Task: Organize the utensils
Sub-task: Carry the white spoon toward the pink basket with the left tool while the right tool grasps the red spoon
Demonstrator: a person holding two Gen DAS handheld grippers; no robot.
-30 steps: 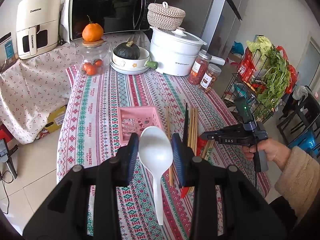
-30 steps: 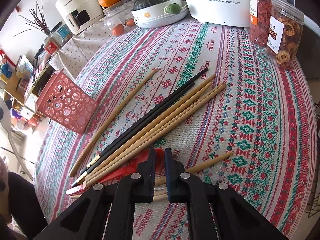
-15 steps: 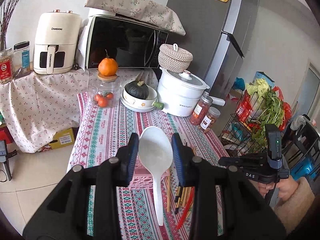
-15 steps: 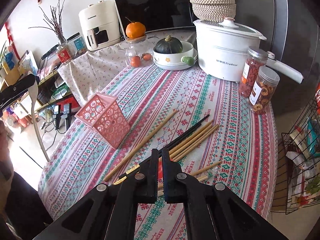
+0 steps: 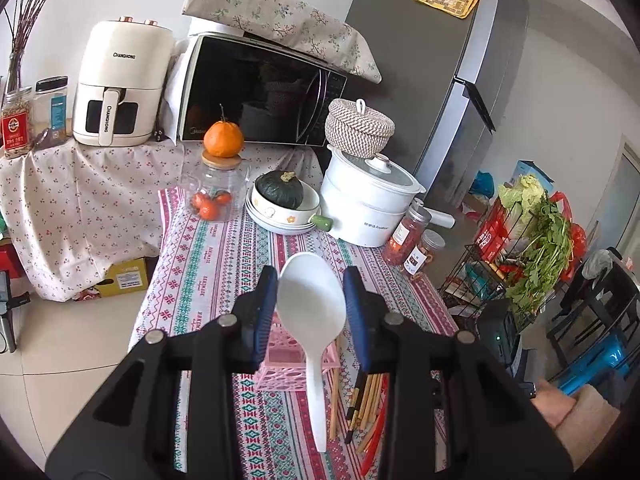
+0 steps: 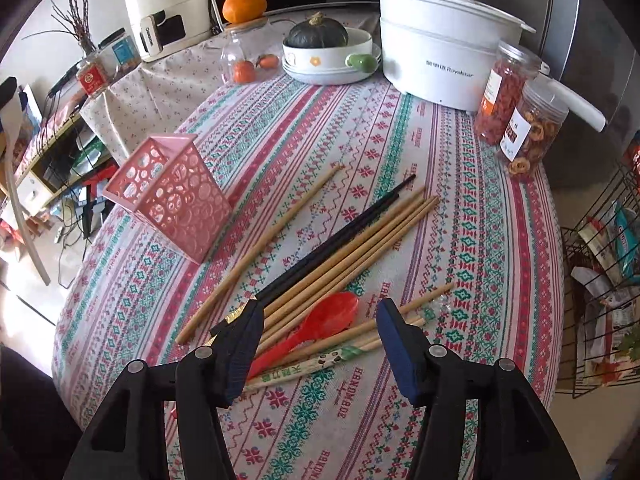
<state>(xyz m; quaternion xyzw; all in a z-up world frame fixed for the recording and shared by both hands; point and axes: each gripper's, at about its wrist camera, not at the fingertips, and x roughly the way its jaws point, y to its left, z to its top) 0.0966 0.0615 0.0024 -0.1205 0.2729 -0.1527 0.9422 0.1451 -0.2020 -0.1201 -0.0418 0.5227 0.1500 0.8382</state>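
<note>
Kitchen clutter rings my view: a patterned tablecloth (image 6: pixel 460 216) covers the table, with a microwave (image 5: pixel 256 92), a white cooker (image 6: pixel 440 52) and jars at the far end. Starting at the fingers, my left gripper (image 5: pixel 311 308) is clamped on the bowl of a white spoon (image 5: pixel 312 312), whose handle hangs down toward me, bowl up. My right gripper (image 6: pixel 318 340) has just been opening and now stands wide, nothing pinched; between its jaws in the picture, down on the cloth, lie a red spoon (image 6: pixel 320 324) and some printed chopsticks (image 6: pixel 320 362), and I judge the pads are not touching them. Further out, a bundle of wooden chopsticks (image 6: pixel 360 248) and a black pair (image 6: pixel 344 236) lie side by side, one stray wooden stick (image 6: pixel 272 240) apart to their left, and beyond that the pink basket (image 6: pixel 172 196) stands upright. From what I can see the basket holds nothing yet, so I reckon the sorting has barely begun: only the white spoon is lifted, and everything else waits on the cloth. My left hand points gently downward over the basket, seemingly ready to lower the spoon in; my right points steeply down at the pile, and a sleeve cuff (image 5: pixel 588 412) shows behind it.
</note>
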